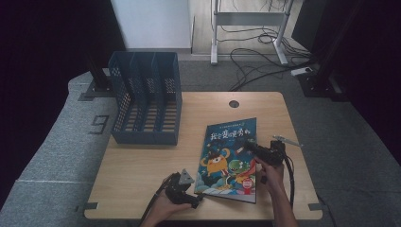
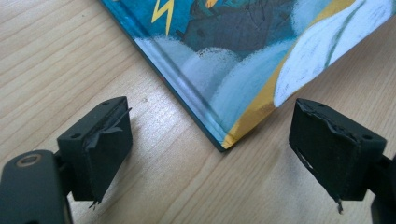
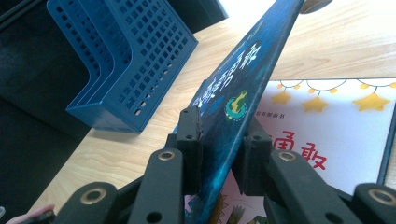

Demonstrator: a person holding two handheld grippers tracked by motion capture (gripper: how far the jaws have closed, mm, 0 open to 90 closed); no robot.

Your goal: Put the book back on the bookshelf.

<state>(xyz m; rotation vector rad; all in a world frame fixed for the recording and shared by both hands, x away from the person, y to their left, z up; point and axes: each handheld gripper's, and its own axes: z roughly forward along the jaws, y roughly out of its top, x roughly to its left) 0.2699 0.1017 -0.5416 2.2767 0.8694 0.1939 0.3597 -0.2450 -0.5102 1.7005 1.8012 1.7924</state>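
Observation:
A picture book [image 1: 229, 158] with a blue cartoon cover lies on the wooden table [image 1: 142, 165], right of centre. My right gripper [image 1: 248, 144] is shut on the edge of the book's front cover [image 3: 243, 79] and holds it tilted up off the white first page [image 3: 327, 126]. In the right gripper view both pads of the right gripper [image 3: 222, 135] press on the cover. My left gripper [image 1: 195, 198] rests low by the book's near left corner [image 2: 224, 135]. The left gripper [image 2: 212, 140] stands open, its pads on either side of that corner and apart from it.
A blue plastic file rack [image 1: 146, 99] with several slots stands at the table's back left, also seen as the rack [image 3: 126, 60] in the right gripper view. A cable hole [image 1: 233, 103] sits near the far edge. Cables and a desk frame lie on the floor beyond.

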